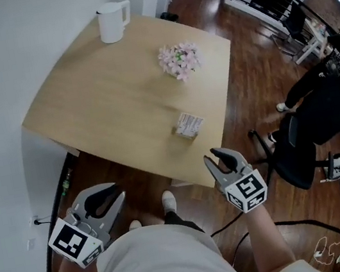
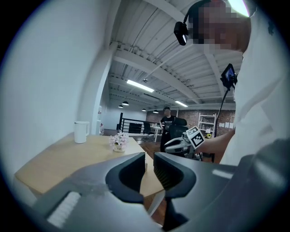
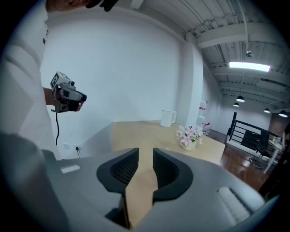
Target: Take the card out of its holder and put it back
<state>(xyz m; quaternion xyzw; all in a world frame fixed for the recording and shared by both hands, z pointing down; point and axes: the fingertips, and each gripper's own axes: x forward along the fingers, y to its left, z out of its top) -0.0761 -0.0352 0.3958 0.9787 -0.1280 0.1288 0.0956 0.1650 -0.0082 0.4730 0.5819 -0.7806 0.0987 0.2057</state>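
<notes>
the card holder (image 1: pixel 189 125), its card inside, stands on the worktop (image 1: pixel 106 104) near the front edge. just off that edge the right hand-held gripper (image 1: pixel 216 156) hovers, jaws apart and empty. the left hand-held gripper (image 1: pixel 117 198) hangs well apart, jaws narrowly parted, holding nothing.

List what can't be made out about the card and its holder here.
Card print: head view, too small and blurred.
Card in or out of its holder: head view, too small to tell them apart.
Holder in both gripper views: not to be found; the jaws cover the table's near part.
Jug contents: every view, its body hides them.
</notes>
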